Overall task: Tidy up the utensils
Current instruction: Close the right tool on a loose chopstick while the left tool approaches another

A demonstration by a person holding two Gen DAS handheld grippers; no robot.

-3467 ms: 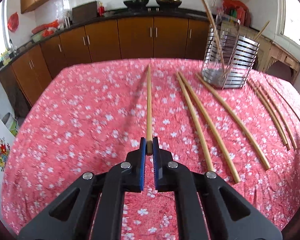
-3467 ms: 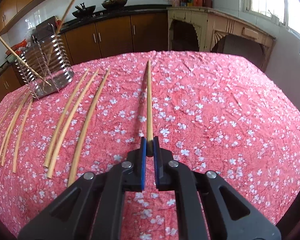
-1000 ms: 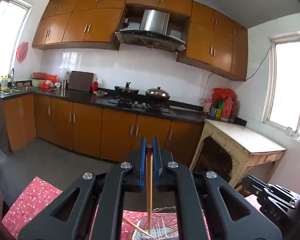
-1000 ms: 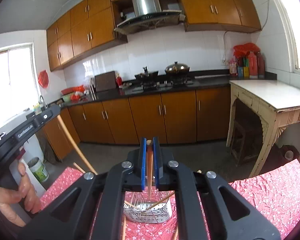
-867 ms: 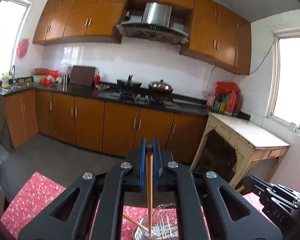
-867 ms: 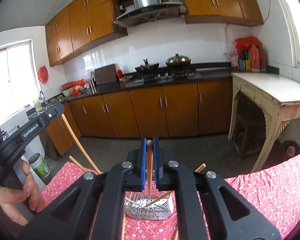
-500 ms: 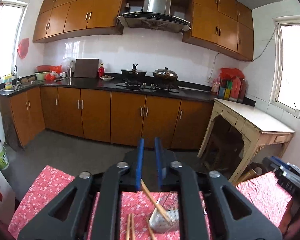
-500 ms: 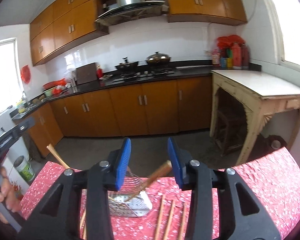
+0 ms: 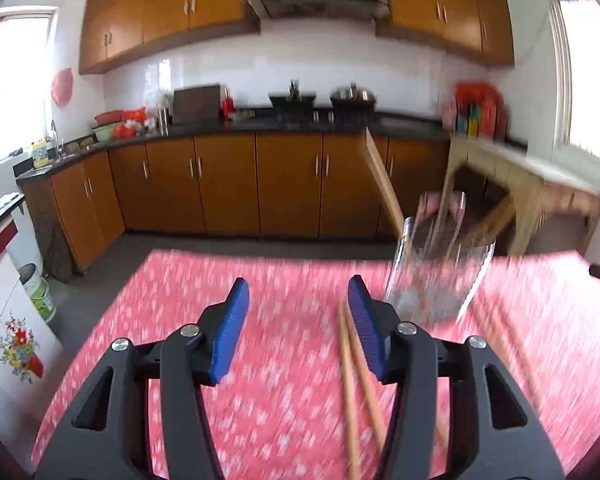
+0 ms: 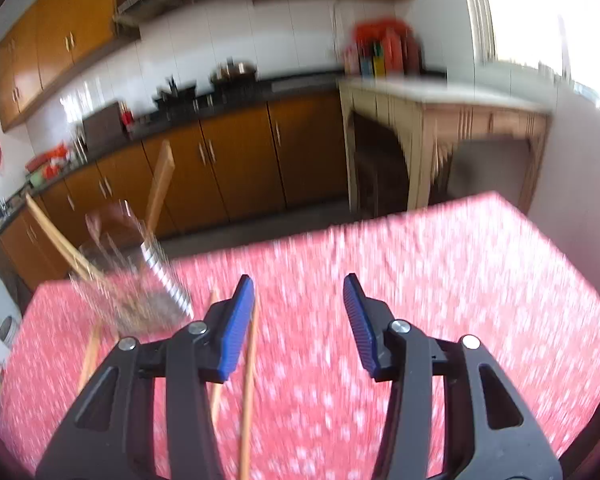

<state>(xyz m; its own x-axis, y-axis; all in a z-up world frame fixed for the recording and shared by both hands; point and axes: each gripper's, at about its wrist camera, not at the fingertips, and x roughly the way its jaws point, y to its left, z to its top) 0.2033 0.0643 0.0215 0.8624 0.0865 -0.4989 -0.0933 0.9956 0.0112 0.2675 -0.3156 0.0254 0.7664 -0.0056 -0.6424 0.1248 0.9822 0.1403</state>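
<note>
Left wrist view: your left gripper (image 9: 296, 312) has just been opening its jaws, and they now stand apart with nothing between the blue pads (image 9: 230, 330). It hangs over the red flowered tablecloth (image 9: 180, 320), and the whole scene is smeared by motion. The wire utensil holder (image 9: 436, 276) stands on the cloth ahead and to the right of the gripper, near the far edge. A chopstick in the holder (image 9: 382, 178) leans out of it up and to the left; other sticks inside are too blurred to count. Two loose chopsticks (image 9: 350, 380) lie on the cloth just beside the right-hand finger, partly hidden behind it, and further sticks blur past on the right.

In the right wrist view, your right gripper (image 10: 300, 312) is likewise empty, its jaws parted after just opening. Here the holder (image 10: 136, 284) sits to the left of the gripper, with one stick (image 10: 160, 184) rising from it and another leaning left. A chopstick on the cloth (image 10: 249, 384) runs beside the left-hand finger, with at least one more (image 10: 90, 356) further left.
</note>
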